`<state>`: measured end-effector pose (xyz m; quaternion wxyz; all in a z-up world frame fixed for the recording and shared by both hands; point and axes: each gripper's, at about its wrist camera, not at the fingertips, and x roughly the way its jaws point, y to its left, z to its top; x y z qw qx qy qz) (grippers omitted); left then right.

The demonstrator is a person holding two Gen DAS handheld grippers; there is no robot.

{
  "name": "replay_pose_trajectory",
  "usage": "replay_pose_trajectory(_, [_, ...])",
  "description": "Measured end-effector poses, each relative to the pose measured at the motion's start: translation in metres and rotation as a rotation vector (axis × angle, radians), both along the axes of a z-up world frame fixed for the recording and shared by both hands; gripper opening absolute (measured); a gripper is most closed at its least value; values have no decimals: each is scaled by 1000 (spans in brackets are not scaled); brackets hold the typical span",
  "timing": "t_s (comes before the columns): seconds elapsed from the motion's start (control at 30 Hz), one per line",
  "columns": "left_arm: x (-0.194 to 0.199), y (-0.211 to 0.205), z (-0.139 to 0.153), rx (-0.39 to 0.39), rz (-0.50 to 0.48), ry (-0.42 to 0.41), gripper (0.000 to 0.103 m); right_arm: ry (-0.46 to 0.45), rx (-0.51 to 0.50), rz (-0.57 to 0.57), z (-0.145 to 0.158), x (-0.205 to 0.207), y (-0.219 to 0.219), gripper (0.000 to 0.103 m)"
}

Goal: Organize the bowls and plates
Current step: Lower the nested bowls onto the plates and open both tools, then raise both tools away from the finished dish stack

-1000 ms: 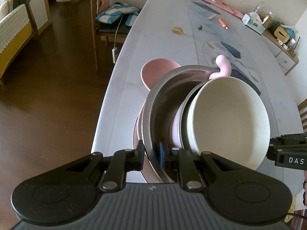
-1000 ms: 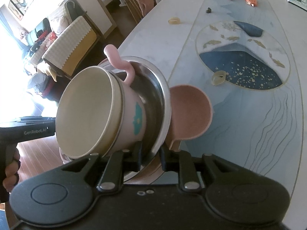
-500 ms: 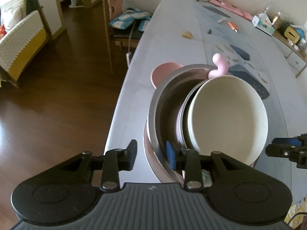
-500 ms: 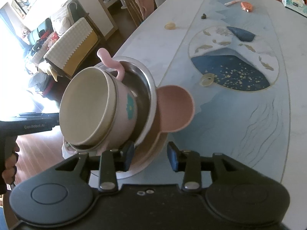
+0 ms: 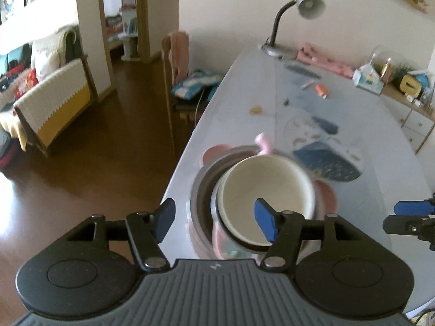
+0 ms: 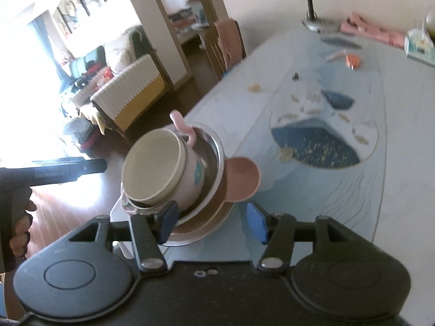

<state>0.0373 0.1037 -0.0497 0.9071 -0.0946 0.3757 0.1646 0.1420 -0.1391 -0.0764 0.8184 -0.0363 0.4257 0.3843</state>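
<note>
From the left wrist, the left gripper (image 5: 214, 220) had its jaws apart, just opened, with nothing pressed between them. Beyond them the nested stack sat near the bench's left edge: a cream bowl (image 5: 265, 198) inside a pink cup (image 5: 262, 142), inside a steel bowl (image 5: 204, 190), over a pink plate (image 5: 326, 195). The risk I judged was the stack sliding or tipping, since the inner bowls looked tilted and the edge was close. The bench (image 5: 244, 95) was pale with a blue painted motif; a desk lamp (image 5: 296, 19) stood at its far end and a chair (image 5: 176, 62) on the left, on dark wood floor.

From the right wrist, the right gripper (image 6: 212, 222) likewise had its jaws apart and just opened, clear of the steel bowl (image 6: 214, 149). The cream bowl (image 6: 151, 165) leaned leftward towards the floor side; a knock while pulling away could topple it. A sofa (image 6: 130, 87) stood far left.
</note>
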Motion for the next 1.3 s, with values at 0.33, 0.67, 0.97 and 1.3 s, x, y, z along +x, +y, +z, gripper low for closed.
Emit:
replay_pose_trajectory(0.33, [-17, -58, 30, 12, -20, -113, 75, -148, 52, 36, 33, -25, -30, 81])
replay_pose_trajectory(0.67, [-33, -102, 37, 32, -32, -198, 87, -278, 93, 4, 45, -47, -53, 101])
replay_pose_trajectory(0.97, [-44, -118, 38, 22, -31, -215, 103, -269, 111, -50, 44, -54, -64, 103])
replay_pose_trajectory(1.3, [-50, -119, 36, 20, -4, -183, 103, -226, 99, -97, 41, -55, -69, 103])
